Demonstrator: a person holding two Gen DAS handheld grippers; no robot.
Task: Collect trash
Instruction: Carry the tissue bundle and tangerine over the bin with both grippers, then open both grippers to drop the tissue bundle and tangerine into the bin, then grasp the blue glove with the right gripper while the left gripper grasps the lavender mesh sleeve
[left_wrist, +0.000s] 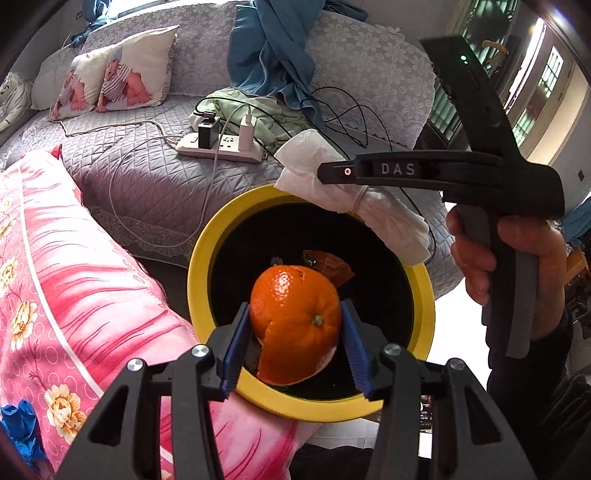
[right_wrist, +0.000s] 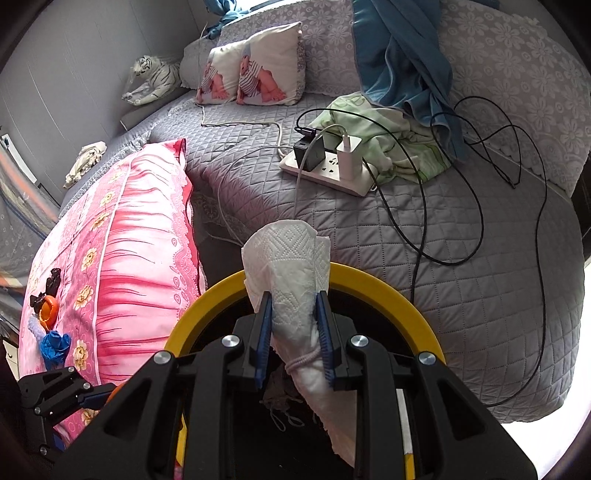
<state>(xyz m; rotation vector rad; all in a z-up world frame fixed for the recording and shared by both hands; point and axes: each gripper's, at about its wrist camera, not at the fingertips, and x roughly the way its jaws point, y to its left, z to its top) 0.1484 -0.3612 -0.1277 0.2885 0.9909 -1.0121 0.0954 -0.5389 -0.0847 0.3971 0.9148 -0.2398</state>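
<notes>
My left gripper (left_wrist: 294, 325) is shut on an orange peel (left_wrist: 295, 317) and holds it over the mouth of a yellow-rimmed bin (left_wrist: 199, 273) with a black inside. Another peel piece (left_wrist: 328, 264) lies inside the bin. My right gripper (right_wrist: 293, 332) is shut on a crumpled white tissue (right_wrist: 288, 258) tied with a band and holds it above the bin's yellow rim (right_wrist: 384, 291). In the left wrist view the right gripper (left_wrist: 332, 173) reaches in from the right with the tissue (left_wrist: 314, 166) over the bin's far rim.
A pink flowered pillow (right_wrist: 122, 258) lies left of the bin, with a blue glove and small items (right_wrist: 51, 325) on it. The grey quilted bed (right_wrist: 443, 258) holds a power strip (right_wrist: 328, 166), black cables (right_wrist: 480, 184), green and blue cloths and cushions.
</notes>
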